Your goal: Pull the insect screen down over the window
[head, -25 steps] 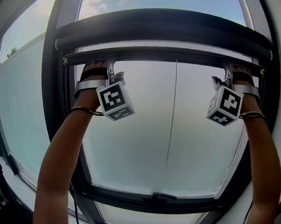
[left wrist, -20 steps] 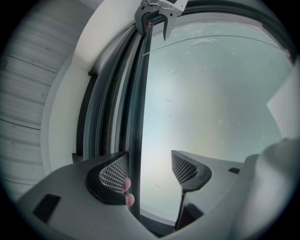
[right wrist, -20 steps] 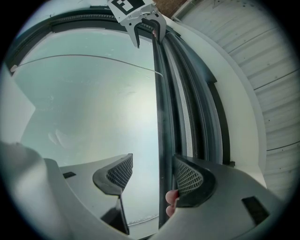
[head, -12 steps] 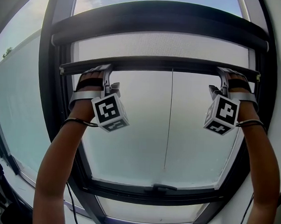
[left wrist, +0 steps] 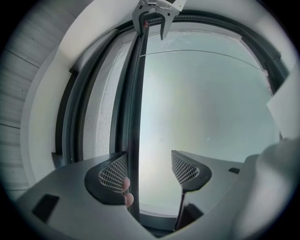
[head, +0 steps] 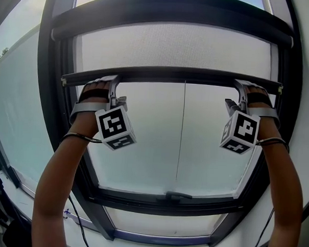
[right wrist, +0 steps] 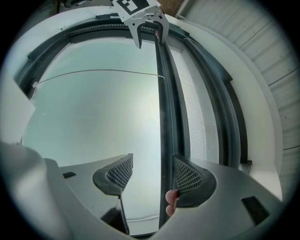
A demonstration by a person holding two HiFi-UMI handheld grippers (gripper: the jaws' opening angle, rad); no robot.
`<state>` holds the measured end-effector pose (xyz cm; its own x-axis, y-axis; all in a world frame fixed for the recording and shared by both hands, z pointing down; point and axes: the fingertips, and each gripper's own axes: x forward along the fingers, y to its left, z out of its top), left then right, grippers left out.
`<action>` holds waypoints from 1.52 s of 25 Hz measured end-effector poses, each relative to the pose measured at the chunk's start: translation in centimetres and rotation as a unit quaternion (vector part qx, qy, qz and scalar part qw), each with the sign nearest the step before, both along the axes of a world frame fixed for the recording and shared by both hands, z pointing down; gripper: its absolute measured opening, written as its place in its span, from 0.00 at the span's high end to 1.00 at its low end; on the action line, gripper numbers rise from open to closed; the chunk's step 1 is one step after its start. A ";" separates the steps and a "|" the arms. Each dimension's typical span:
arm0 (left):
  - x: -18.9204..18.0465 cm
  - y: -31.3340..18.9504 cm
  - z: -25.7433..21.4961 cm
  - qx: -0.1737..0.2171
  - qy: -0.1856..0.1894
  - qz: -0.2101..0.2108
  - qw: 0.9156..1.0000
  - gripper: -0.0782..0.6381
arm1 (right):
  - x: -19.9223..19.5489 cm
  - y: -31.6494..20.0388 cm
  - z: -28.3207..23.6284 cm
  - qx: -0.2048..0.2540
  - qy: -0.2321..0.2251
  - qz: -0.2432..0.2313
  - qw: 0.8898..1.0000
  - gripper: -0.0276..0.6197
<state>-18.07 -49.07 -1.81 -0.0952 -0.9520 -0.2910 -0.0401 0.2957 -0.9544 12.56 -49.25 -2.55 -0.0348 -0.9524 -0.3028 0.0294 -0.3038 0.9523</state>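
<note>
The insect screen's grey mesh point(head: 173, 47) hangs partway down from the dark cassette point(head: 174, 14) at the window's top. Its dark pull bar point(head: 172, 75) runs level across the pane. My left gripper point(head: 114, 83) hooks over the bar's left end, my right gripper point(head: 241, 86) over its right end. In the left gripper view the bar point(left wrist: 135, 117) lies against one jaw of the left gripper point(left wrist: 149, 161), whose jaws stand wide apart. In the right gripper view the bar point(right wrist: 164, 117) likewise rests on one jaw of the open right gripper point(right wrist: 152, 166).
A thin cord point(head: 180, 132) hangs from the bar's middle down to the dark handle point(head: 179, 196) on the lower frame. The dark window frame point(head: 45, 115) borders both sides. Fingertips point(left wrist: 126, 190) of a hand show beside the bar.
The pull bar and both grippers have come down together, and more mesh shows between the cassette and the bar.
</note>
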 end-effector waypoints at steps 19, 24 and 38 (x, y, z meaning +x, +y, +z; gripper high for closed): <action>0.9 0.4 14.3 -0.087 0.013 0.021 0.996 0.50 | 0.6 0.5 14.1 -0.085 0.014 -0.004 0.996 0.57; 0.9 0.6 15.8 -0.085 0.037 0.023 0.995 0.50 | 0.3 0.4 15.7 -0.083 -0.001 -0.010 0.997 0.57; 0.5 1.5 16.0 -0.164 0.009 0.018 0.986 0.50 | 0.1 0.9 15.7 -0.144 -0.003 -0.004 0.990 0.57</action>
<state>-17.54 -47.61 14.14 -0.0623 -0.9975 0.0338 -0.0627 -0.0299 -0.9976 12.70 -48.34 13.14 -0.0414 -0.9990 -0.0183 0.0229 -0.0192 0.9996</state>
